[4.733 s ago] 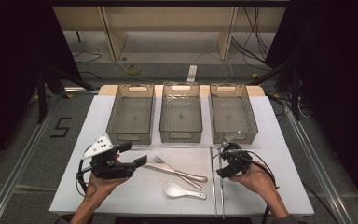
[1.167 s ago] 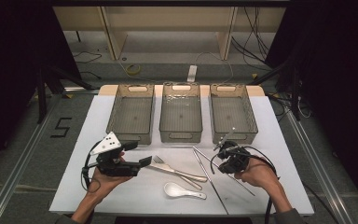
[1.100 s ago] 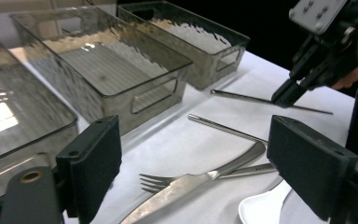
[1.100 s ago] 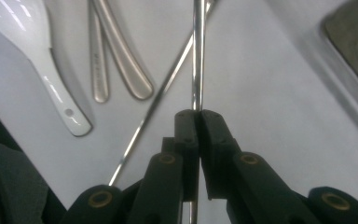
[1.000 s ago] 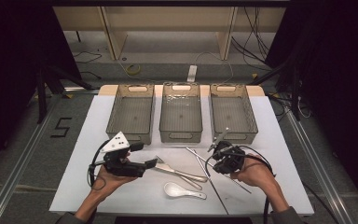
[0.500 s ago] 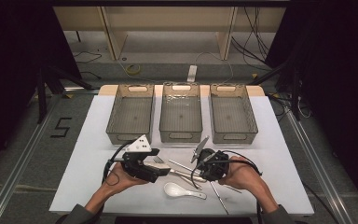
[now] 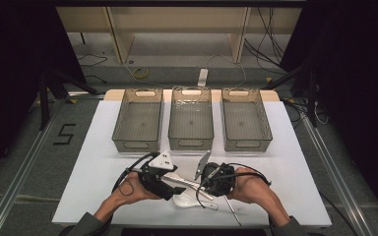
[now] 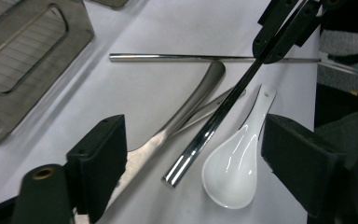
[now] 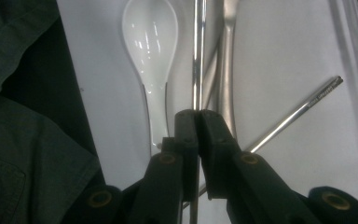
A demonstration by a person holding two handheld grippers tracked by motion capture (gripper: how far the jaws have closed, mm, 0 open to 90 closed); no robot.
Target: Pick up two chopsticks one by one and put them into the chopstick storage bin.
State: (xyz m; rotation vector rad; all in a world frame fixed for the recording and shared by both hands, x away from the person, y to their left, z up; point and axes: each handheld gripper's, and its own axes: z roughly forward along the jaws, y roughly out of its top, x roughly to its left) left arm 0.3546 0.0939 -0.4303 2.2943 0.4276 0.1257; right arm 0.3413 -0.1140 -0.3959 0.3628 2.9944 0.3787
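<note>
White tabletop, three empty smoke-grey plastic bins upper centre. Right gripper clamped a thin steel chopstick, offering its free end between the wide, just-narrowing left gripper jaws beside the white ceramic spoon, likely for handover.

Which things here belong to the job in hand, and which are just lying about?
In the job: held chopstick, clamped in the right tool; left tool, its jaws just closing, not yet pressing, astride that chopstick's free end.

Lying about: second chopstick; white spoon; metal cutlery; three bins.
</note>
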